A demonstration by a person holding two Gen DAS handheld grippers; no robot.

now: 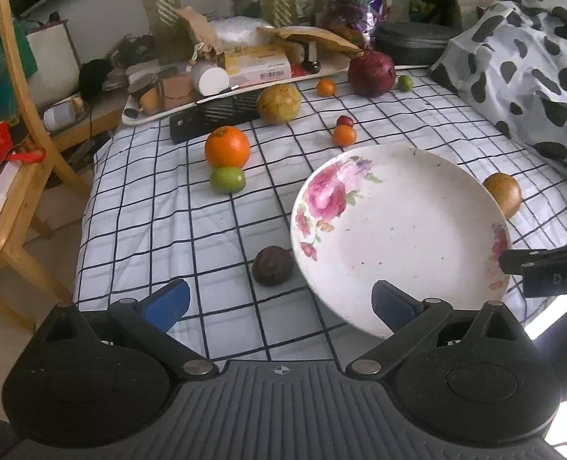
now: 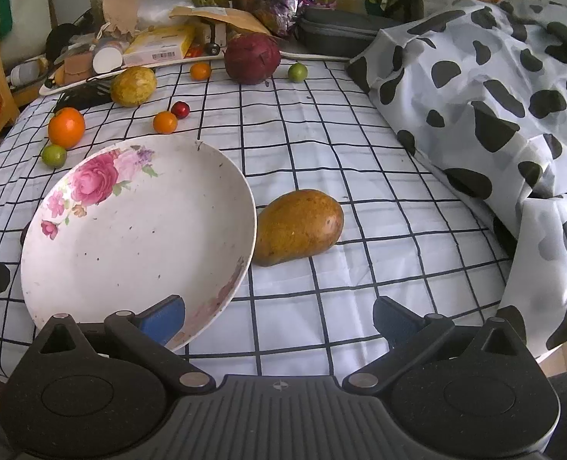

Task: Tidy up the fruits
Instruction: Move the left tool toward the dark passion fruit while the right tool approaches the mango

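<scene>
A white floral-rimmed ceramic plate [image 2: 137,230] is seen on a checked cloth, a brown oval mango [image 2: 298,226] touching its right rim. Both the left claw [image 1: 281,306] and right claw [image 2: 279,318] are held spread wide, nothing pinched.

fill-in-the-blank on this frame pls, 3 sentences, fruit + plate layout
The floral plate holds ____ fruit so far.
The brown mango lies just to the ____ of the plate in the right wrist view.
The green lime lies right in front of the big ____ in the left wrist view.

Missing words: no; right; orange
</scene>
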